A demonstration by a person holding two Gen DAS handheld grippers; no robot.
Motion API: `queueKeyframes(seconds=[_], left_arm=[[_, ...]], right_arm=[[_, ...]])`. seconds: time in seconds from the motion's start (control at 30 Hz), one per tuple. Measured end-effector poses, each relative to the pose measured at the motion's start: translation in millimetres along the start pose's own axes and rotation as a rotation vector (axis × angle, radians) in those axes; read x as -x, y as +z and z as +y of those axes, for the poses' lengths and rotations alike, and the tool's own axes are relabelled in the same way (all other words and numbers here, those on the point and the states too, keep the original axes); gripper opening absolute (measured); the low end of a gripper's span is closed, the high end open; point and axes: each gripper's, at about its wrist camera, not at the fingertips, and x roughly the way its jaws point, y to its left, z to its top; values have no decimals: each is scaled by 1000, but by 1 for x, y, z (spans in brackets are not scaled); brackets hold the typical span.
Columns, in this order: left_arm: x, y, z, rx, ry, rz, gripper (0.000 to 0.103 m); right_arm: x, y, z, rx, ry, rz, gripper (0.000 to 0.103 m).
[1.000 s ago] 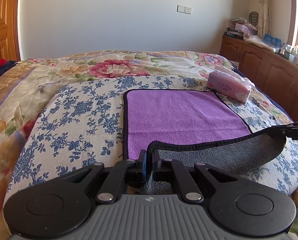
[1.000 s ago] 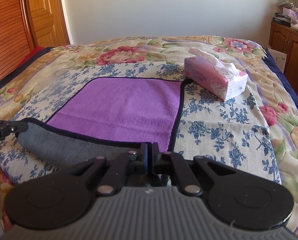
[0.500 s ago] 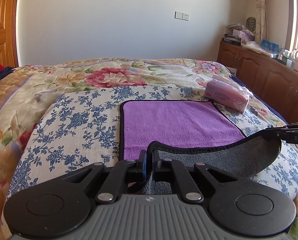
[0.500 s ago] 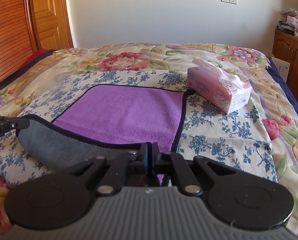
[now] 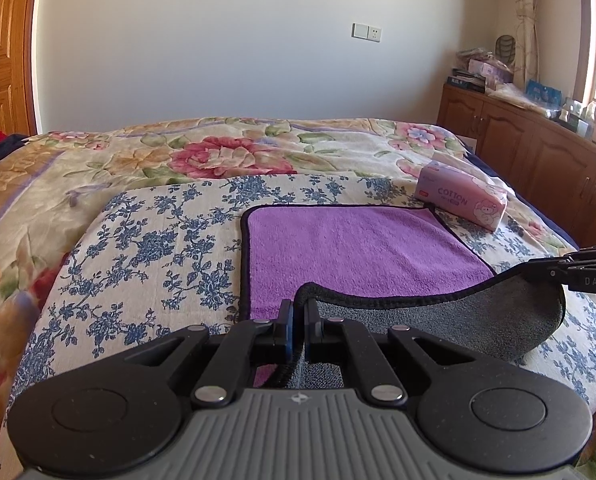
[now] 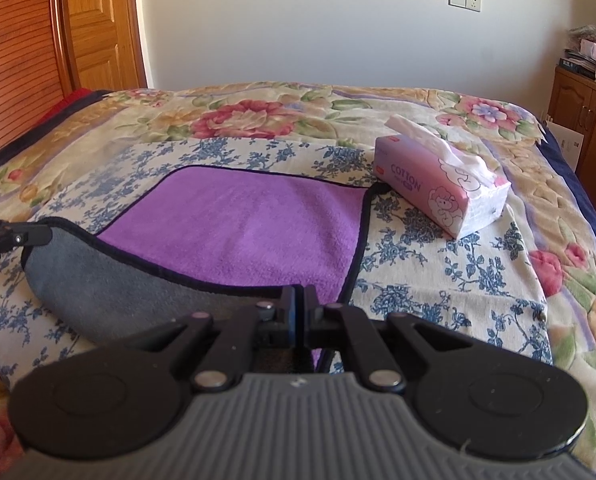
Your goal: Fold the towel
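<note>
A towel (image 5: pixel 358 252), purple on top with a black hem and grey underneath, lies on a blue-flowered cloth on the bed. Its near edge is lifted and curls over, so the grey underside (image 5: pixel 458 320) shows. My left gripper (image 5: pixel 298 308) is shut on the near left corner. My right gripper (image 6: pixel 298 296) is shut on the near right corner of the towel (image 6: pixel 249 228). Each gripper's tip shows in the other's view: the right one (image 5: pixel 554 272) and the left one (image 6: pixel 29 236), both pinching the hem.
A pink tissue pack (image 5: pixel 462 200) lies just past the towel's far right corner, also in the right wrist view (image 6: pixel 438 188). The blue-flowered cloth (image 5: pixel 157 248) lies on a floral quilt (image 5: pixel 217 152). A wooden cabinet (image 5: pixel 538 160) stands right, a wooden door (image 6: pixel 97 24) left.
Both grippers have risen and moved forward with the near edge of the towel, so the lifted grey fold reaches farther over the purple side.
</note>
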Motion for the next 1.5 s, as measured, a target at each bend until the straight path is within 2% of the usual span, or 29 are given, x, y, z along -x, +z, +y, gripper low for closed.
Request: queueKeyframes(seconds=[0.73,1.5], left_arm=[[-16,9,-1,-6,2,-25,6],[-34,26,1,-19,27,-56,6]], right_arm=[[-23,10,-7,18,3,-18,4],[-31,27,-5,61,-4,-97,4]])
